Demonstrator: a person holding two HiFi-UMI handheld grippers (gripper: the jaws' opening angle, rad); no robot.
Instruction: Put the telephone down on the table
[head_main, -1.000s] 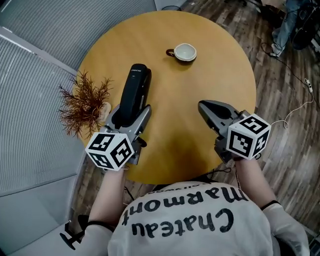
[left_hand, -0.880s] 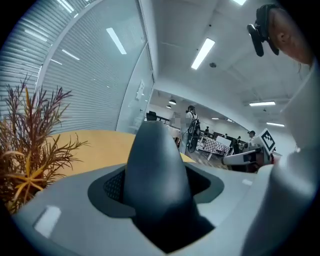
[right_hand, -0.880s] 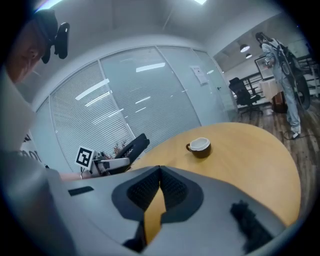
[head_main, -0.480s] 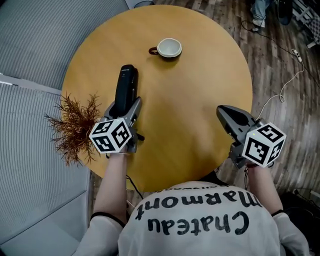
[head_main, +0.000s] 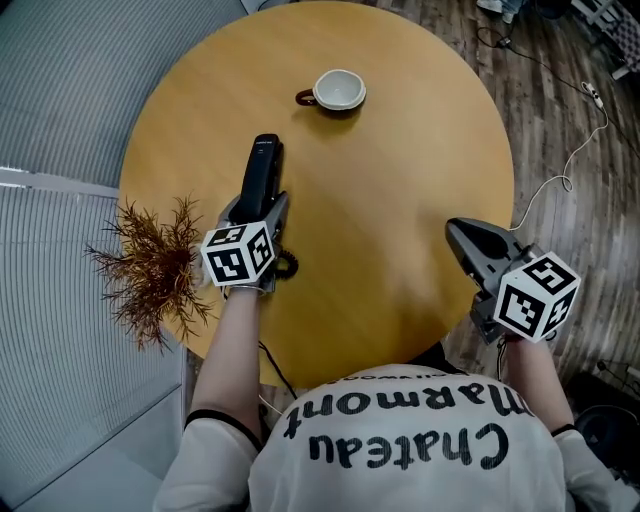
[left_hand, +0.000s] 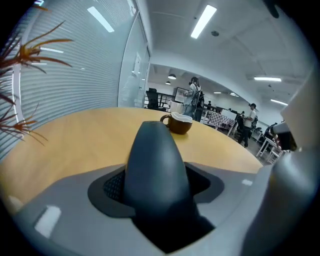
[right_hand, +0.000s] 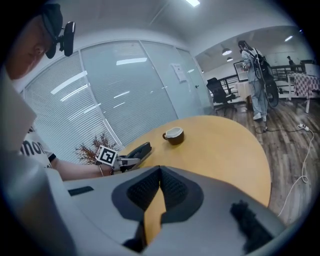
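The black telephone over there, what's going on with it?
A person's left hand-held gripper is clamped on the near end of the telephone, holding it low at the round wooden table. Whether it already rests there is unclear. The right hand-held gripper hovers shut and empty near the table's edge.

- The near end of the telephone is hidden between the jaws of the left hand-held gripper and under its marker cube.
- Whether the telephone rests on the surface cannot be told.
- The distant people are too small for detail.
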